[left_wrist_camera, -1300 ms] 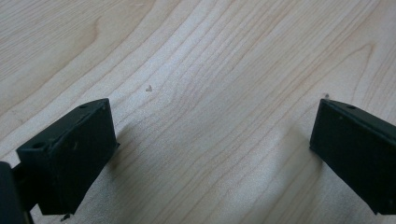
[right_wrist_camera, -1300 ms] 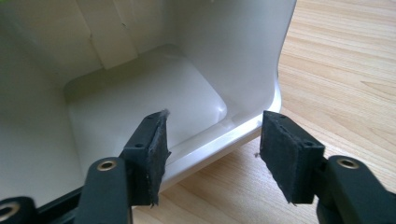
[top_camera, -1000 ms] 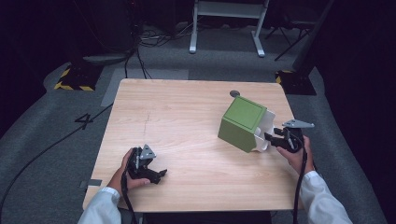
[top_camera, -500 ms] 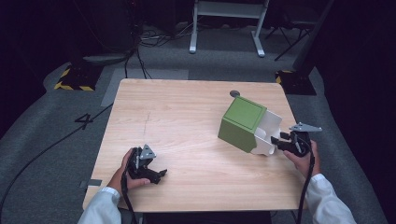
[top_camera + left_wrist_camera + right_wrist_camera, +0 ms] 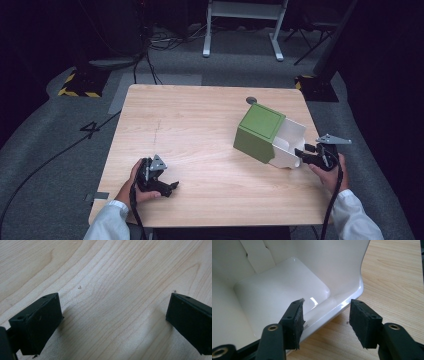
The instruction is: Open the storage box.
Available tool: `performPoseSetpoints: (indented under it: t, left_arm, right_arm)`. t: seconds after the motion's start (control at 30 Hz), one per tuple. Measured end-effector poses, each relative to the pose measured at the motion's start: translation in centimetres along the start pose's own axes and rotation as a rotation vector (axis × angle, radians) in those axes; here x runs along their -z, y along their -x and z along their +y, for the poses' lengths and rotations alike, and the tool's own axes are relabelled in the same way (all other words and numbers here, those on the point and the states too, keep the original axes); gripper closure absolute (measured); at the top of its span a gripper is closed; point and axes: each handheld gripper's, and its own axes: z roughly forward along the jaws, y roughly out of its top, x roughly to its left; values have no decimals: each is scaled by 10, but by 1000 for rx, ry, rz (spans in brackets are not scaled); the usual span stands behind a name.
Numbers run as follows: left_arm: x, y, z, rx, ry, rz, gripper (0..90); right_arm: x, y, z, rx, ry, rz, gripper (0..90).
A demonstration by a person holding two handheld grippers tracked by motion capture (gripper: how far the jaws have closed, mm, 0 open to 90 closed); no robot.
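Note:
A green box point(image 5: 260, 131) lies tilted on the right half of the wooden table point(image 5: 200, 115), with a white inner tray point(image 5: 289, 142) sticking out of its right side. My right gripper point(image 5: 301, 152) is at the tray's outer lip. In the right gripper view the gripper point(image 5: 327, 311) is open, one jaw inside the glossy white tray point(image 5: 279, 290) and one outside over the wood, straddling the rim with a gap on the outer side. My left gripper point(image 5: 170, 187) rests near the table's front left, open point(image 5: 113, 322) over bare wood.
A small dark round spot point(image 5: 251, 100) marks the table just behind the box. A white metal stand point(image 5: 242, 20) and cables lie on the grey floor beyond the table. Yellow-black markers point(image 5: 77, 85) sit on the floor at left.
My right gripper has drawn back to the right and slightly toward the person, and more of the white tray now shows outside the green box. The left gripper has stayed still.

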Motion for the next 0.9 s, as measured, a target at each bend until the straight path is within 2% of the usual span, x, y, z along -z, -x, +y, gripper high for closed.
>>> performPoseSetpoints:
  t: [0.33, 0.53, 0.9]
  left_arm:
    - [0, 0, 0, 0, 0, 0, 5]
    - [0, 0, 0, 0, 0, 0, 5]
    - [0, 0, 0, 0, 0, 0, 5]
  right_arm:
    - [1, 0, -3, 7, -4, -7, 428]
    - [1, 2, -9, -2, -23, -10, 413]
    - [6, 7, -16, -23, -19, -6, 430]
